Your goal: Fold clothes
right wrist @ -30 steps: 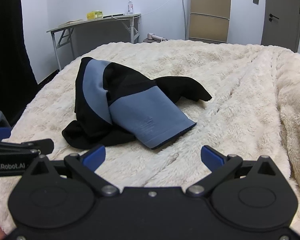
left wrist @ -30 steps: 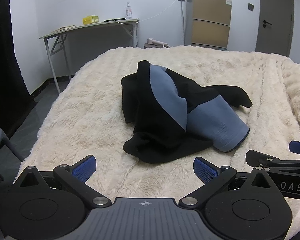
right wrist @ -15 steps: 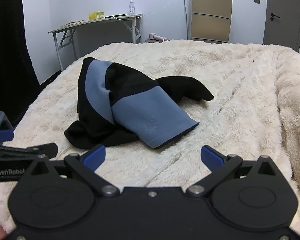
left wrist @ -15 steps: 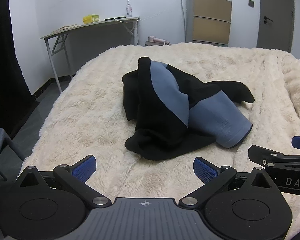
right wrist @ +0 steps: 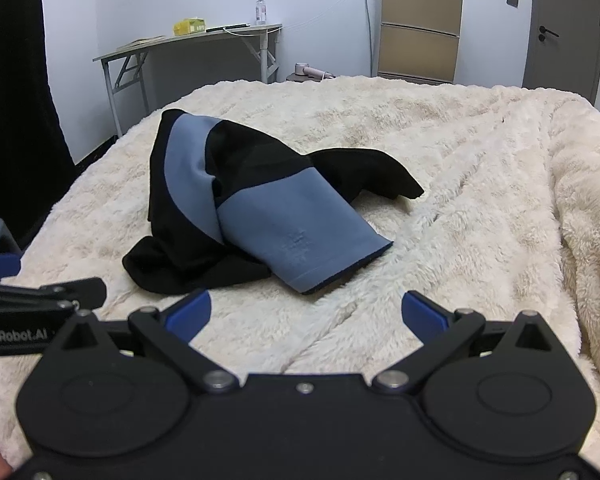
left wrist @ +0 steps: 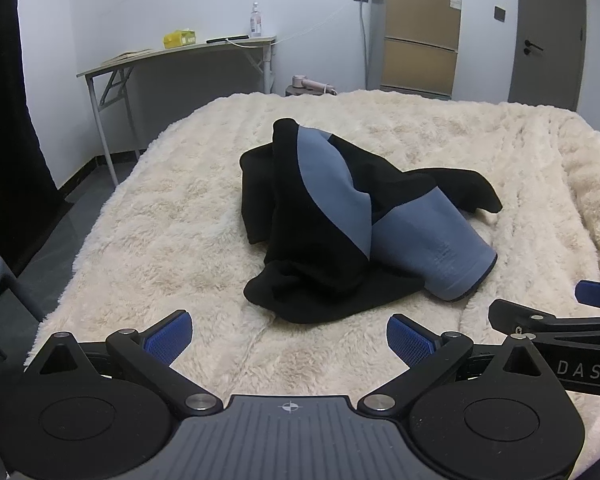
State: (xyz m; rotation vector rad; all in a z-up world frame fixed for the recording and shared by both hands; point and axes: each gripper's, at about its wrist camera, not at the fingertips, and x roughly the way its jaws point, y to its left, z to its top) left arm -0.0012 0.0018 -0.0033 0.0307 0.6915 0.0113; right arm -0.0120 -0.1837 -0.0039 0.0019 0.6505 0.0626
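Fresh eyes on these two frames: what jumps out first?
A crumpled black and blue-grey garment lies heaped mid-way across the cream fluffy blanket, unfolded. Both the left gripper and right gripper hang open just short of it, touching nothing. Behind stand a folding table and a gold fridge.

Black garment (left wrist: pixel 312 248) with slate-blue panels lies crumpled in a heap on the cream plush blanket (left wrist: pixel 172 232), ahead of me, unfolded. It peaks at its far left end. One blue sleeve (right wrist: pixel 296 232) slopes down toward me and to the right, its dark-edged cuff open on the pile. A black flap (right wrist: pixel 376 176) trails off to the right.
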